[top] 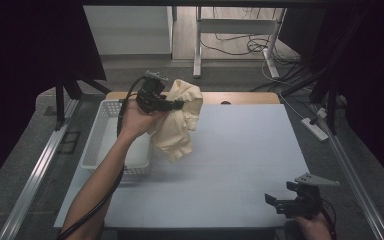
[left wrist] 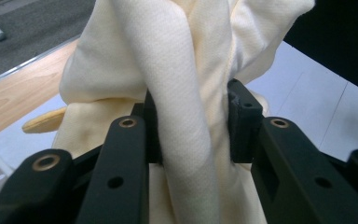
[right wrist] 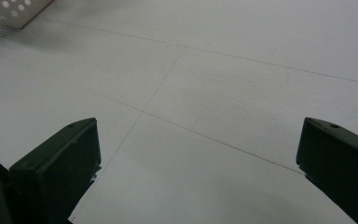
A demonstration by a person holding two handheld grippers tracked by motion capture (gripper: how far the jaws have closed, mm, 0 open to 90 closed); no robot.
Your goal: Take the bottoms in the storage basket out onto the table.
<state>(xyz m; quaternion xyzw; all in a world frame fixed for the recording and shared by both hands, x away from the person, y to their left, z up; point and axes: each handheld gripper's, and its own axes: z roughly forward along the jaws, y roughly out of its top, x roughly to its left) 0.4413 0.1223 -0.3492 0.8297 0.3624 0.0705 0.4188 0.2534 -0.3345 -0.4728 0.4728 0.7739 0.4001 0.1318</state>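
A cream cloth [top: 179, 120] hangs bunched in the air over the table's far left part, beside the white basket [top: 96, 140]. My left gripper [top: 177, 105] is shut on a thick fold of the cream cloth [left wrist: 182, 102]; both pads press into it from either side. The cloth's lower end drapes down toward the table. My right gripper [top: 275, 201] rests near the table's front right corner, held by a hand. Its jaws stand wide apart with only bare white table [right wrist: 205, 93] between them.
The perforated white basket [right wrist: 14, 11] stands along the table's left edge. The table [top: 240, 160] has a wooden strip at its far edge. Beyond it are grey floor, cables and a metal frame. A power strip [top: 316, 128] lies right of the table.
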